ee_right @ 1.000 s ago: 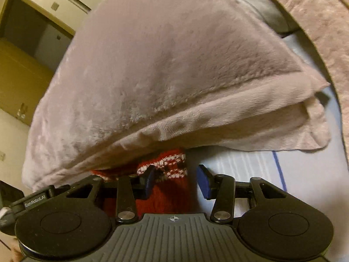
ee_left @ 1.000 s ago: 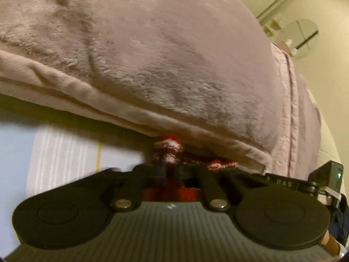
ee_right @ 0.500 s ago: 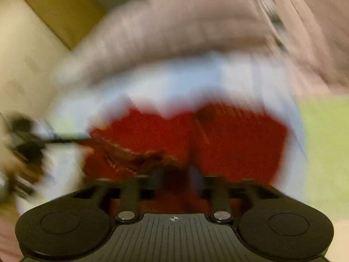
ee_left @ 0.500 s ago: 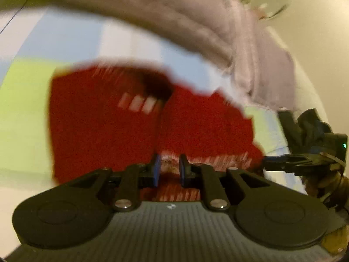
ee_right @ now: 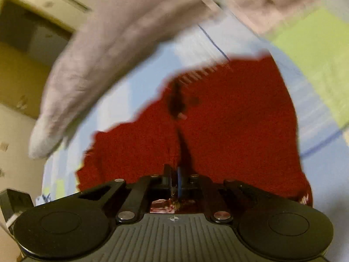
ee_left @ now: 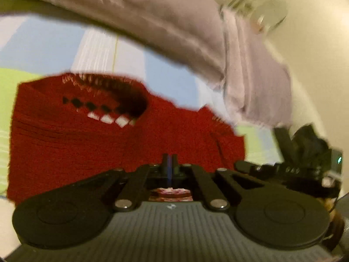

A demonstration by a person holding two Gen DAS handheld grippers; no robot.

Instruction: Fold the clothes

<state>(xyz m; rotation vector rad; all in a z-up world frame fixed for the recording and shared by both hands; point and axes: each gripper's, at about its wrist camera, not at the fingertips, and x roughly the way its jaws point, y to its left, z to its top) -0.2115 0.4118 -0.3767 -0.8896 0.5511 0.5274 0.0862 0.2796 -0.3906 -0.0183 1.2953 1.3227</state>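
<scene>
A red knit sweater (ee_left: 104, 148) with a white and black diamond band at its collar is spread over the bed sheet (ee_left: 39, 50). In the left wrist view my left gripper (ee_left: 169, 163) is shut, pinching the sweater's near edge, and a strip of red-and-white trim shows just behind the fingers. In the right wrist view the sweater (ee_right: 235, 126) stretches away from my right gripper (ee_right: 174, 180), which is shut on the near edge too. The right gripper (ee_left: 292, 166) also shows at the right of the left wrist view.
A pink fleece blanket (ee_left: 165, 19) lies piled along the far side of the bed, just beyond the sweater, and shows as a blanket (ee_right: 104, 50) in the right wrist view too. The sheet has blue, white and green blocks. A wall and a dark doorway (ee_right: 26, 30) stand at the left.
Both grippers have drawn back from the blanket's edge, and the sweater now lies out in the open rather than under it. The right gripper, open a second ago, has shut on the cloth.
</scene>
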